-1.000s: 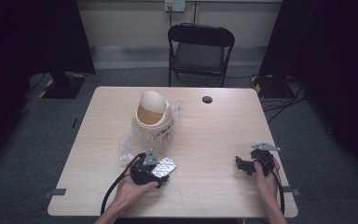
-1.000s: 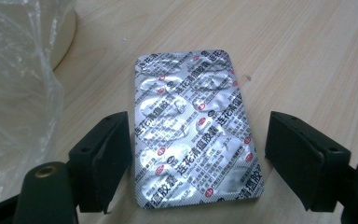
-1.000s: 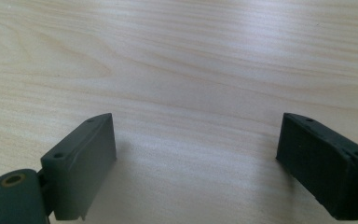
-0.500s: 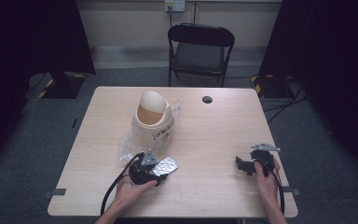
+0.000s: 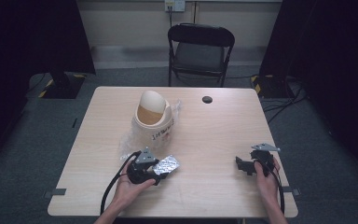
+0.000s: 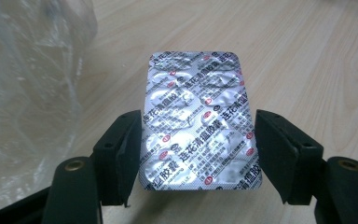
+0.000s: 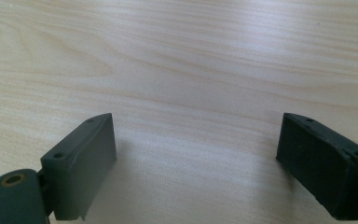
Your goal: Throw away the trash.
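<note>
A silver foil blister pack (image 6: 196, 93) with red and black print sits between the jaws of my left gripper (image 6: 198, 126); both jaws press on its long edges. In the high view the left gripper (image 5: 160, 169) is near the table's front left, with the blister pack (image 5: 168, 164) sticking out to its right. My right gripper (image 5: 240, 166) rests near the front right edge, and in the right gripper view the right gripper (image 7: 196, 144) stands open over bare wood with nothing between its jaws.
A cream swing-lid bin (image 5: 153, 119) stands behind the left gripper, with crumpled clear plastic (image 5: 128, 140) at its base, also the clear plastic (image 6: 28, 93) at left. A small black round object (image 5: 207, 99) lies at the back. A black folding chair (image 5: 200, 46) stands beyond the table (image 5: 214, 135).
</note>
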Tool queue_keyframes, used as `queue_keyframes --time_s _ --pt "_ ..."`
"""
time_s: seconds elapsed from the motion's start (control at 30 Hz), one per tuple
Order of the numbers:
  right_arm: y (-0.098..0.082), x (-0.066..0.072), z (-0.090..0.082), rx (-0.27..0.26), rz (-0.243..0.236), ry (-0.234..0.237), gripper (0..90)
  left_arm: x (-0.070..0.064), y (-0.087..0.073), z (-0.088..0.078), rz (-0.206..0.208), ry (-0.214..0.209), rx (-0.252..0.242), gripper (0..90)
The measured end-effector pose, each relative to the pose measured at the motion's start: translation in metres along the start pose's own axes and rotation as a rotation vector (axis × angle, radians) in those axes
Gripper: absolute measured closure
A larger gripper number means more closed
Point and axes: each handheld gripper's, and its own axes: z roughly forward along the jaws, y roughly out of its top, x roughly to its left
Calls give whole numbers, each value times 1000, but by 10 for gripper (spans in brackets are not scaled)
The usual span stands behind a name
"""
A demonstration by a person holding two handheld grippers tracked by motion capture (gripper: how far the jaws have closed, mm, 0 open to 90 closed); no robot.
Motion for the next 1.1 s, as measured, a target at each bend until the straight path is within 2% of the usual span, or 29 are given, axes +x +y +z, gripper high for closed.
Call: queue_keyframes --time_s 0.2,0.23,0.33,0.37,0.4,0.6,0.63,0.67,0.87,1.1 --pt "0 0 0 0 0 1 108 4 4 -11 -3 -4 -28 342" --pt "0 0 0 0 0 1 108 4 5 -13 -13 -4 -37 342" --pt "0 0 0 1 0 0 108 5 8 -18 -9 -2 -59 342" --pt "0 0 0 1 -1 1 108 7 10 -21 5 9 -55 342" --pt "0 0 0 0 -1 1 108 7 10 -22 -7 5 -66 342" --pt "0 0 0 0 0 0 108 11 10 -30 -22 2 -85 342" --pt "0 0 0 0 0 0 108 11 10 -30 -22 2 -85 342" --pt "0 0 0 0 0 0 108 11 13 -34 -2 12 -89 342" --pt "0 0 0 1 0 1 108 13 17 -44 -4 17 -123 342" --pt "0 0 0 0 0 0 108 16 20 -51 -6 22 -127 342"
